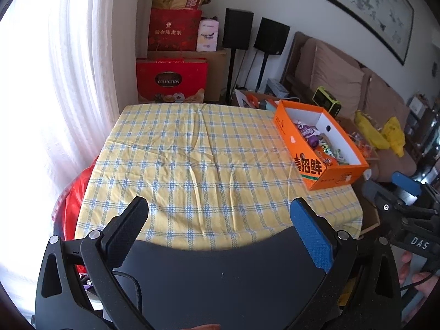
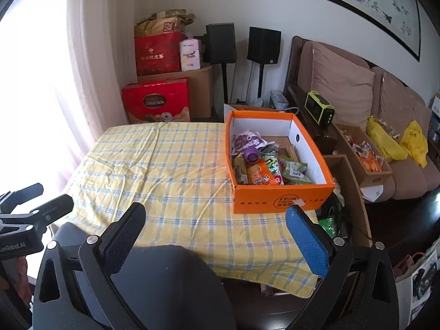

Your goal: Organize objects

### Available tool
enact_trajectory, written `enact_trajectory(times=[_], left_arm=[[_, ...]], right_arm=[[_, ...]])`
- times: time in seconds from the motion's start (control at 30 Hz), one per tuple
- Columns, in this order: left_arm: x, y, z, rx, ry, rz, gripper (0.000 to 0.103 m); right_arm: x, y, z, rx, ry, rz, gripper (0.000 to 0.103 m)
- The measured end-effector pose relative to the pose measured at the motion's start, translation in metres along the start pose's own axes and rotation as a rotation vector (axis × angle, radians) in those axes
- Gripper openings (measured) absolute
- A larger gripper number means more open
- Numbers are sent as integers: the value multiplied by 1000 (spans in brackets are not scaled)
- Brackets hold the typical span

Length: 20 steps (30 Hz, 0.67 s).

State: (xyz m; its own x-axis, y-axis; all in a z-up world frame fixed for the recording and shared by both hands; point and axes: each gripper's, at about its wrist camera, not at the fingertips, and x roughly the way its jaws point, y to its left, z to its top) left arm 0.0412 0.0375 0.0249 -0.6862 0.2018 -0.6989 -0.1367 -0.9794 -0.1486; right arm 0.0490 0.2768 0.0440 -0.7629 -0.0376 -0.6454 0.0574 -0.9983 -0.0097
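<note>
One orange box (image 2: 277, 198) of snack packets (image 2: 261, 165); two grippers, jaws apart.

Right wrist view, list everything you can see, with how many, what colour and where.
Orange box: one, orange outside, white inside, right side of table.
Snack packets: many, mixed colours, inside orange box.
Tablecloth: one, yellow and blue check, covering table.
Red gift boxes: two, stacked by far wall.
Speakers: two, black, on stands.
Sofa: one, brown, right.
Yellow bags: two, on sofa.
Chair back: one, dark, nearest.
Left gripper: open, empty.
Right gripper: open, empty.
</note>
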Motion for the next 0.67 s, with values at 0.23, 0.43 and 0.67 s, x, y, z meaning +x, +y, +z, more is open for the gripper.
enact_trajectory(times=[0.23,0.43,0.67], left_arm=[[-4,0,2,-3,-5,6,103],[-4,3,2,-6,-2,12,103],[-6,0,0,3,-6,26,103]], right_arm=[[-3,4,0,-8,-8,-4,103],[-2,4,1,-2,-11,-6,103],[-2,3,0,0,-11,-7,103]])
